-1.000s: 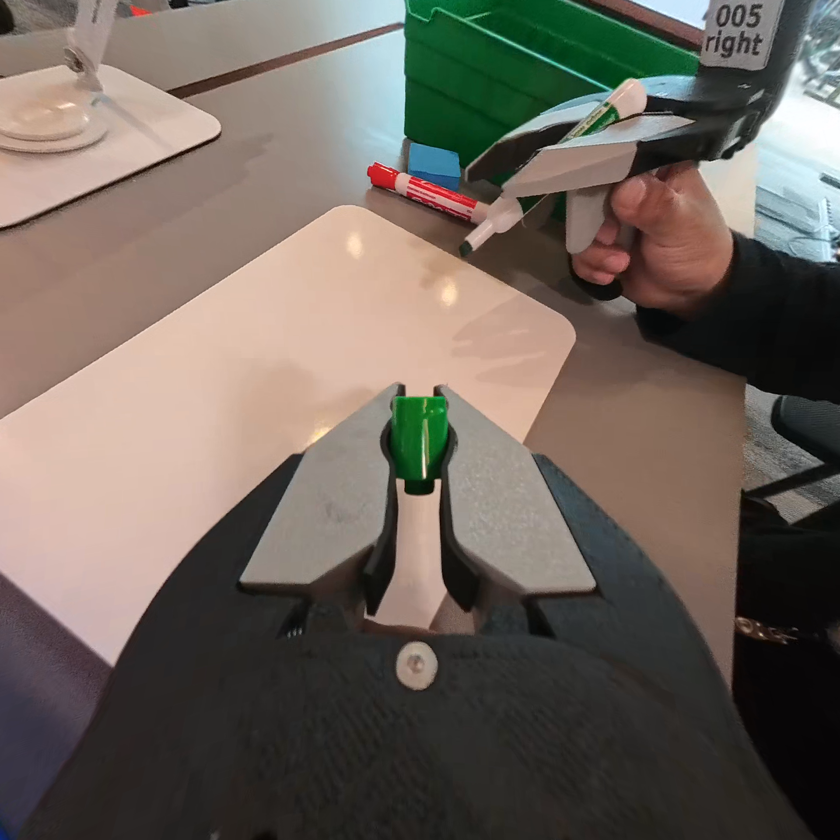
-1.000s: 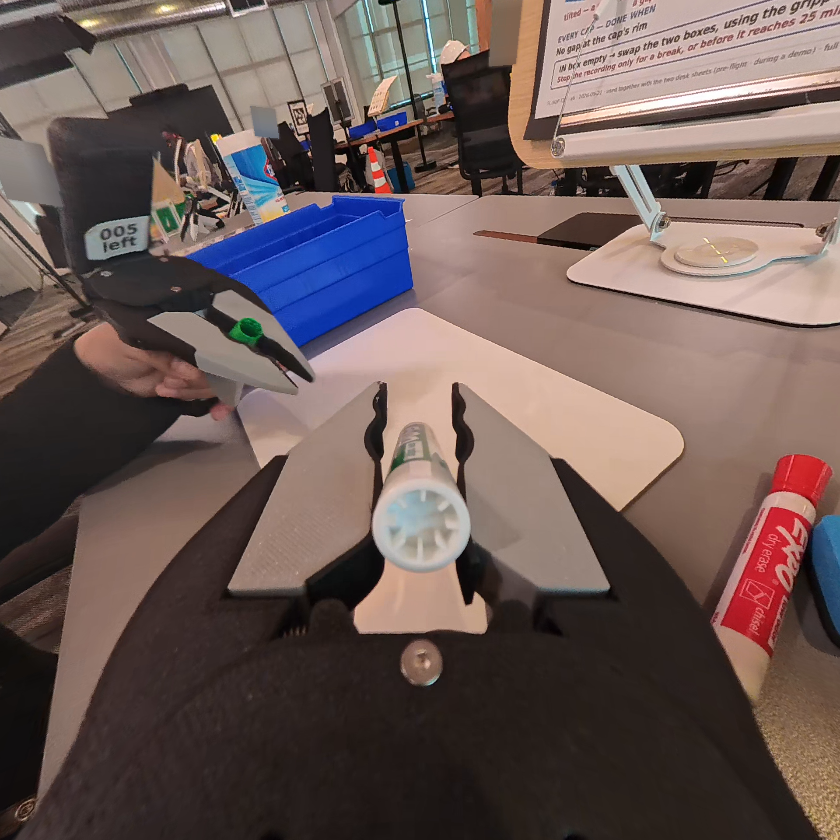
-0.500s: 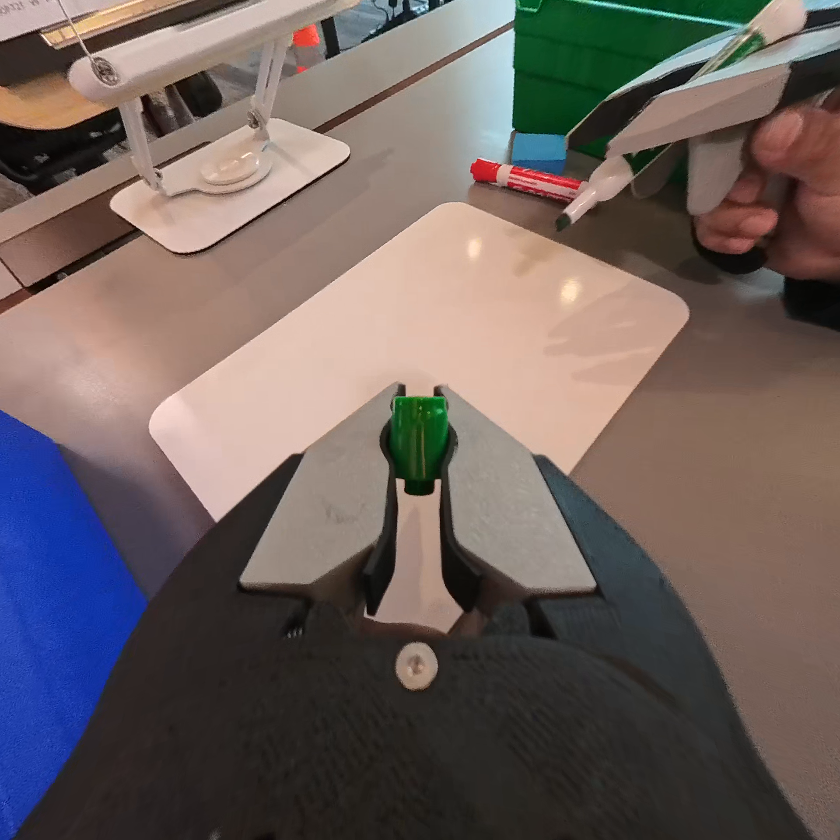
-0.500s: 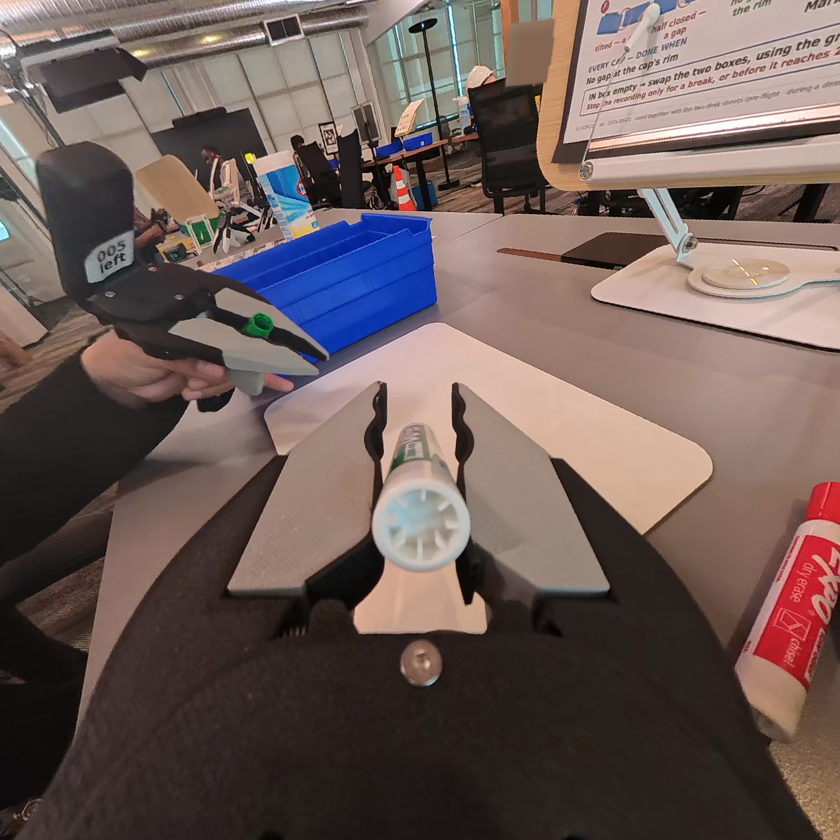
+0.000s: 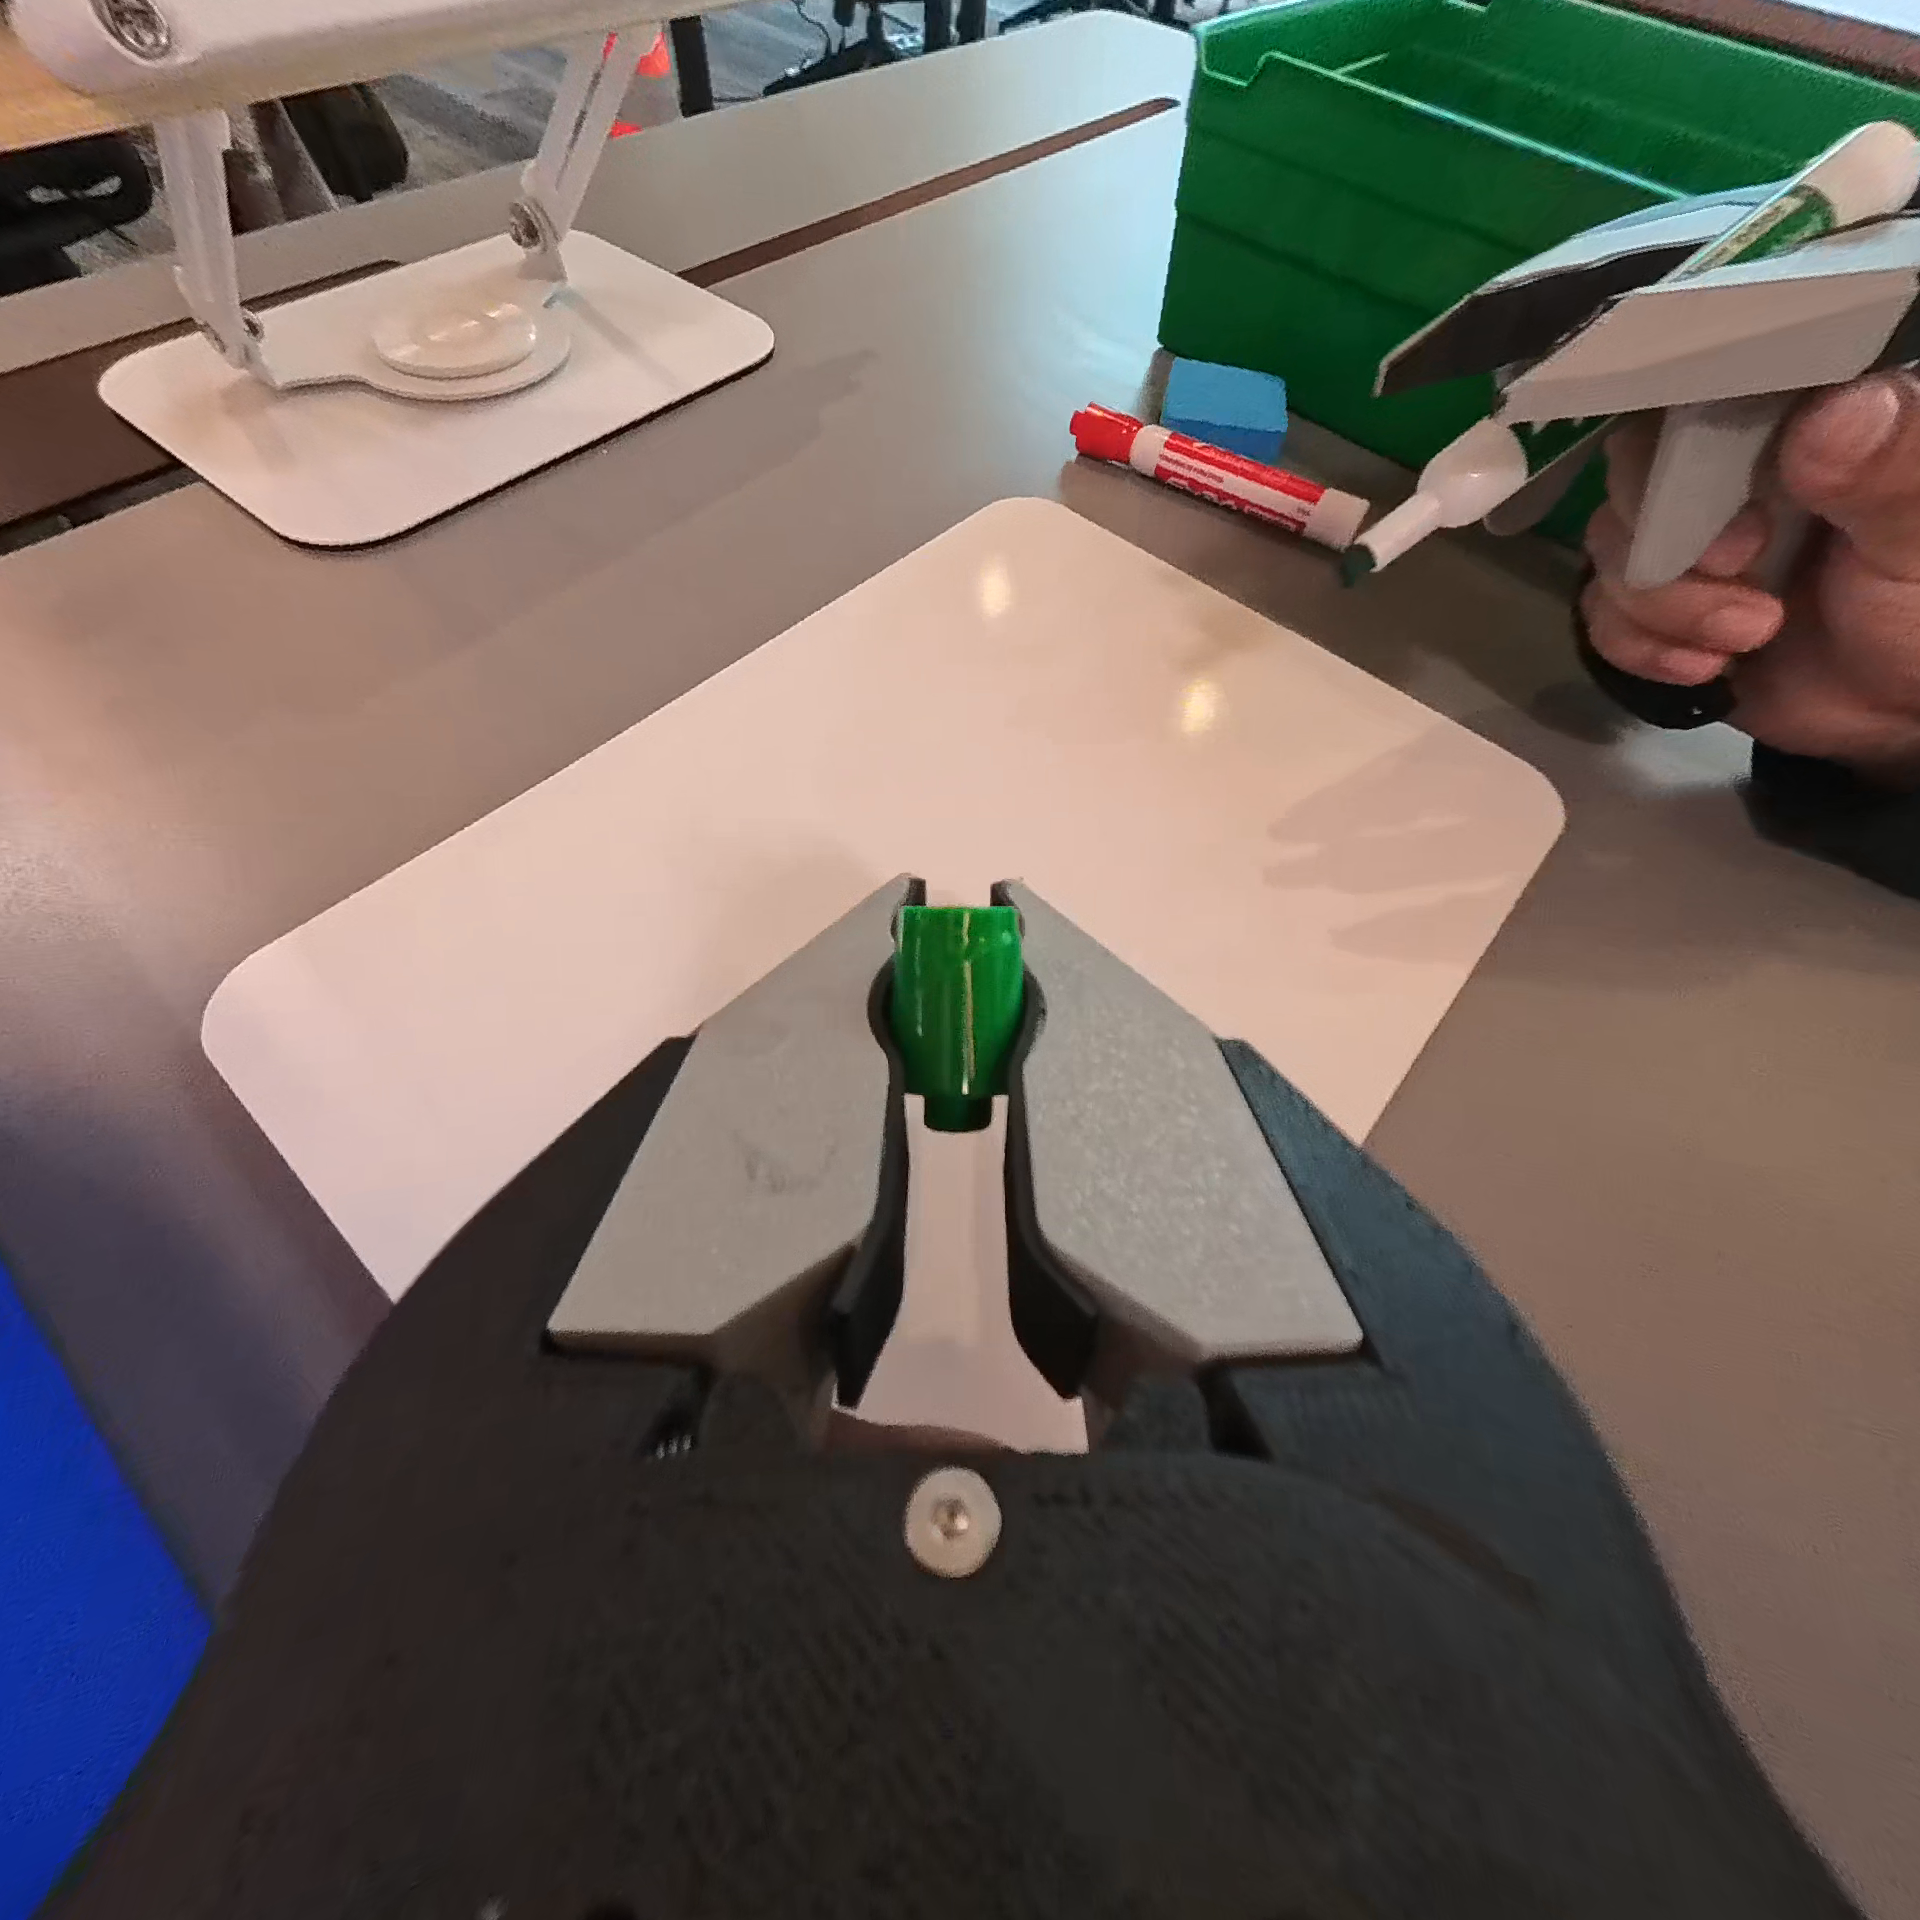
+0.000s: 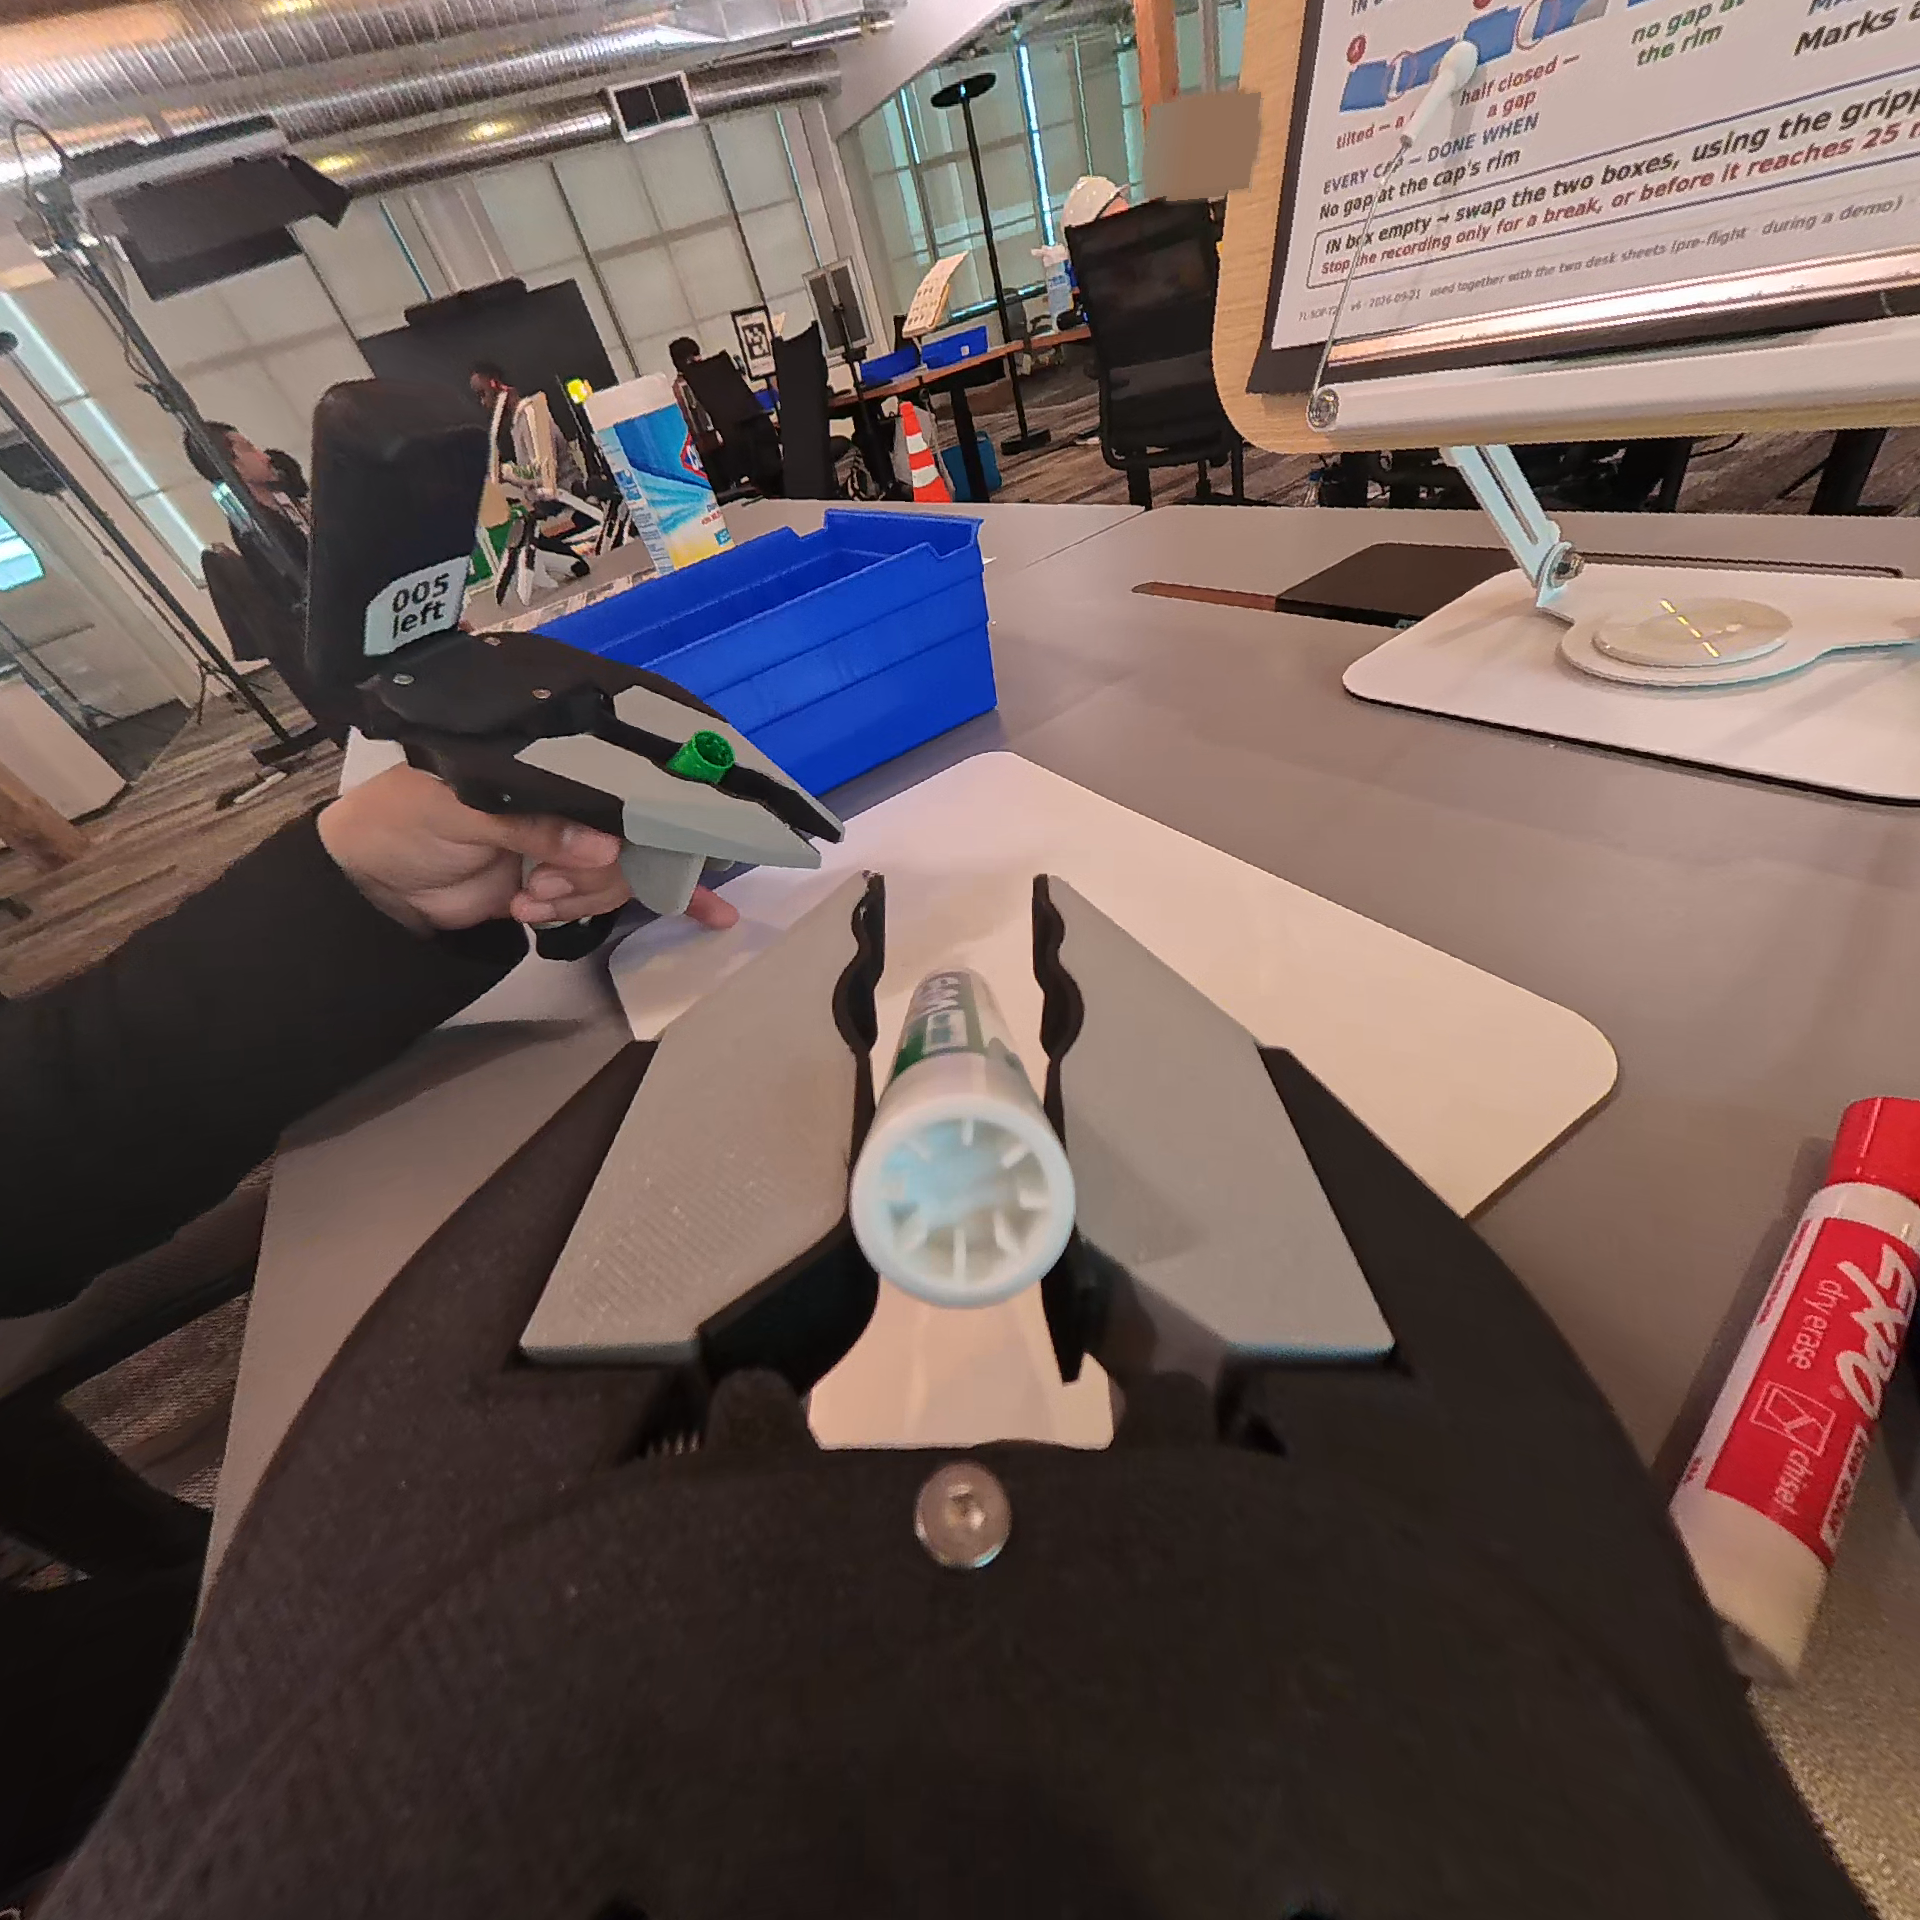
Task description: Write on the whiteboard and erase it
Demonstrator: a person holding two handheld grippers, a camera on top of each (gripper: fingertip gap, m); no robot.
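— Where is the whiteboard (image 5: 727,810)?
— Flat on the grey surface (image 5: 312,644), blank and glossy, with both tools held above it. In the right wrist view the same board (image 6: 1299,987) lies just past the fingertips.

— And the green marker (image 6: 951,1049)?
— The right tool (image 6: 956,904) is clamped on its barrel, the white butt end pointing back at the camera. From the left wrist view that marker (image 5: 1455,488) slopes downward, its dark tip in the air beyond the board's far right edge, not touching it.

— What about the left tool (image 5: 956,894)?
— Its fingers are closed around a green cap (image 5: 954,1003), gripped near the tips. The right wrist view shows the cap (image 6: 701,755) poking up between the grey fingers, above the board's left side.

— What lies around the board?
— A red marker (image 5: 1216,478), capped, rests on the surface just past the far corner, with a blue eraser (image 5: 1224,393) touching or nearly touching it. Behind those stands a green bin (image 5: 1403,239). A blue bin (image 6: 831,644) sits beyond the board's left side, and a white stand base (image 5: 436,384) lies further back.
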